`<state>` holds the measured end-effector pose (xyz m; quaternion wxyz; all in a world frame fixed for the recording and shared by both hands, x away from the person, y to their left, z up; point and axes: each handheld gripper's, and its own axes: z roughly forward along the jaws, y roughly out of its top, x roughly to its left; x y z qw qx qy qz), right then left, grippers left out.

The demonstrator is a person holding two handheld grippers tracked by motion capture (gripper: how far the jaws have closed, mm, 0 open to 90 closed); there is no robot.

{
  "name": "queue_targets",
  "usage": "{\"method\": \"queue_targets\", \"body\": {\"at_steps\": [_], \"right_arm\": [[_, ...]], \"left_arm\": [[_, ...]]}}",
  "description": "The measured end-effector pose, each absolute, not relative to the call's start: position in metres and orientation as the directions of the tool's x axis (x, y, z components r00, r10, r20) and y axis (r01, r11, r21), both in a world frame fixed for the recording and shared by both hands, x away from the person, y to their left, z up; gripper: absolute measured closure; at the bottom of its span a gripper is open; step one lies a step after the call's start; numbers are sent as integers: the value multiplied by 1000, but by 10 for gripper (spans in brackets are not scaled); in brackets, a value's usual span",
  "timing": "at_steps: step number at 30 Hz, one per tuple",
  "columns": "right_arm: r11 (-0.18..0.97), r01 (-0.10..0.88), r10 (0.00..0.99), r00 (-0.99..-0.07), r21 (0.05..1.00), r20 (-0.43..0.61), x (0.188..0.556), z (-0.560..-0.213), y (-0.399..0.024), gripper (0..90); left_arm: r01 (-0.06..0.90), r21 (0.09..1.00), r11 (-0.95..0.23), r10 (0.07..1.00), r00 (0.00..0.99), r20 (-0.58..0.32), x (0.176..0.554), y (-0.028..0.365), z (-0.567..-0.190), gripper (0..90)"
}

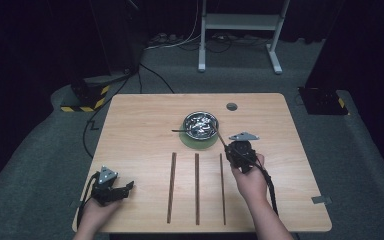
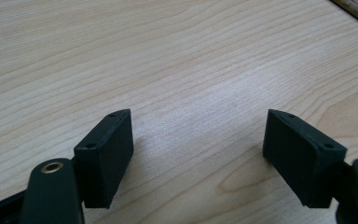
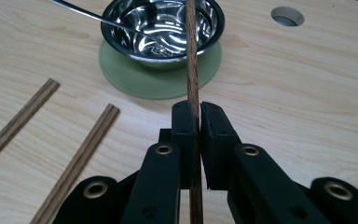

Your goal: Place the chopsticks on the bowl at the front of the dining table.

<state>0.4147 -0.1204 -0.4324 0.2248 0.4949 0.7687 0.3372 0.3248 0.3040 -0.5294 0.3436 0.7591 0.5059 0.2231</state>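
Observation:
My right gripper (image 1: 230, 148) (image 3: 195, 109) is shut on a thin wooden chopstick (image 1: 220, 136) (image 3: 192, 70). The stick points out over a shiny steel bowl (image 1: 186, 123) (image 3: 164, 59) on a round green coaster (image 1: 200, 144) (image 3: 144, 83) at the table's middle. A slim metal utensil handle (image 1: 179, 131) (image 3: 77, 10) sticks out of the bowl to the left. Three more chopsticks (image 1: 196, 187) lie side by side on the wood in front of the bowl, two of them left of my right jaws (image 3: 77, 161). My left gripper (image 1: 130, 186) (image 2: 198, 126) rests open at the front left corner, bare wood between its jaws.
The wooden table (image 1: 140, 130) has a round cable hole (image 1: 231, 106) (image 3: 286, 16) behind the bowl on the right. Grey carpet, cables and a white stand (image 1: 240, 22) lie beyond the far edge. Bare wood stretches left of the bowl.

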Motion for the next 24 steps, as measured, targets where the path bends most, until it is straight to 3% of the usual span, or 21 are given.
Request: {"method": "queue_targets", "body": {"at_steps": [24], "right_arm": [[312,600,908,-417,737,-44,486,-440,-64,845]], "left_arm": [[614,748,-254,919,394,-11,325,304,-529,243]]}}
